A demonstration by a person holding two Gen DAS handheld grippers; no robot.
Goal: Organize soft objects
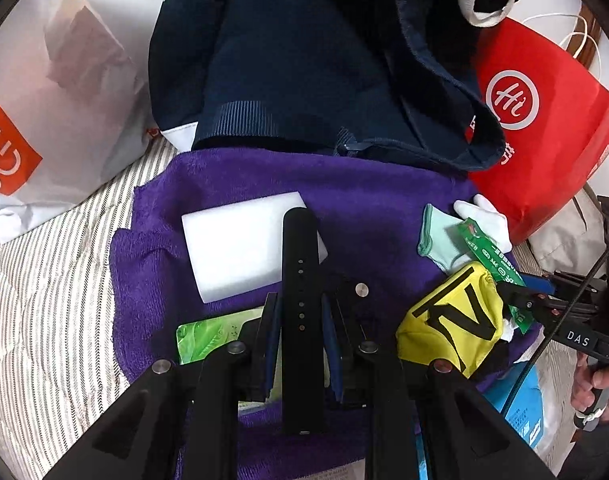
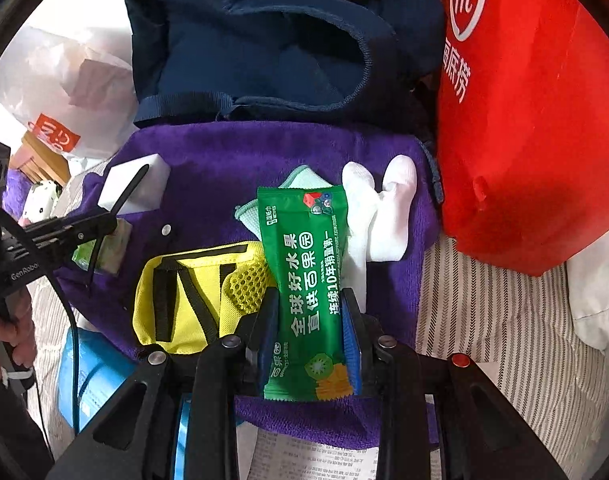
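Left gripper is clamped tight on a black watch strap, strap standing lengthwise between the pads with its free end out over the white foam block; right gripper is closed partway on a green wet-wipe packet, blue pads pressing both long edges near the packet's lower half; both hang tilted down over the purple towel spread on the striped bedding. Handling, my read: strap is light, rubbery, floppy past the pinch, so it will droop and swing; grip mid-length as now looks fine; packet is light, glossy film, likely slippery and squashy, so a squeeze across the flat width beats pinching a sealed end; neither looks fragile. Looks: strap is matte black with a row of small holes down the middle; packet is bright green with white Chinese print, kiwi and orange art at the bottom, small red and blue dice-like shapes at the top. Around them on the towel: yellow pouch with black straps and mesh just left of the packet; mint cloth and white socks beyond it; navy garment at the towel's far edge; red bag to the right; white plastic bag to the left. The person's hands show at the frame edges, holding the gripper handles.
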